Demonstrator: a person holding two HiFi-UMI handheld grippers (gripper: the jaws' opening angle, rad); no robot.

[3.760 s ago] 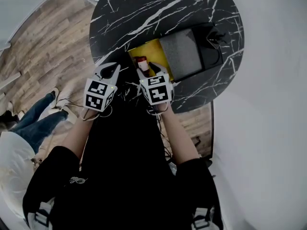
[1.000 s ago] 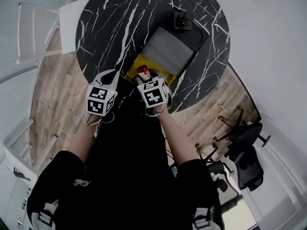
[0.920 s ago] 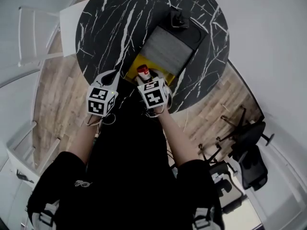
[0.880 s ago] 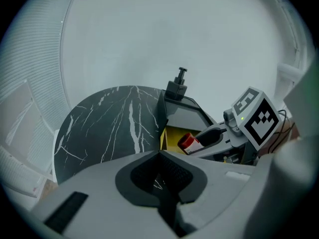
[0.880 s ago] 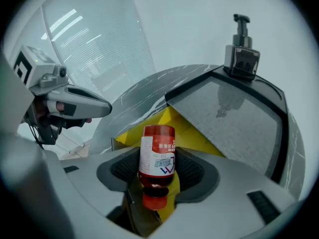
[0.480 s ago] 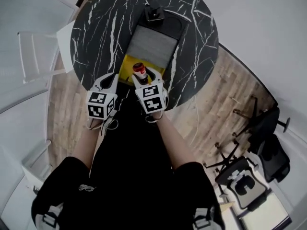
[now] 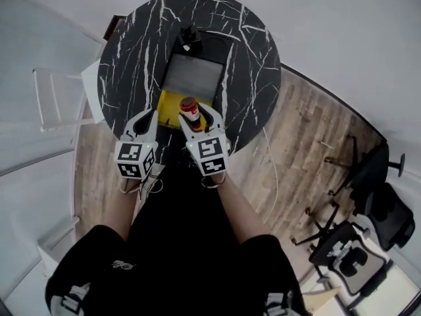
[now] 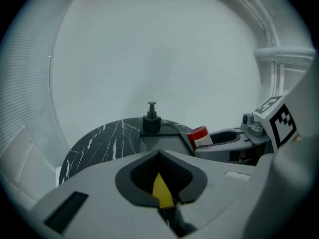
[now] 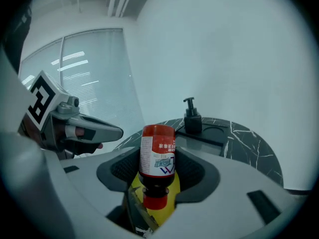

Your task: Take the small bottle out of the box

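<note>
We find the right gripper (image 9: 158, 159) clamped on the bottle (image 9: 157, 153), raised over the box (image 7: 168, 103). The left gripper (image 8: 160, 154) is closed and empty. Risk: the bottle's round body may pivot or drop if pressure eases.

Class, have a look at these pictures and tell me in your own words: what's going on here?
A person stands at a round black marble table with a gripper in each hand. The right gripper is shut on a small bottle with a red cap and holds it over the yellow box. Whether the bottle is fully clear of the box is hard to tell. The left gripper is beside it at the box's edge, shut and holding nothing.
</note>
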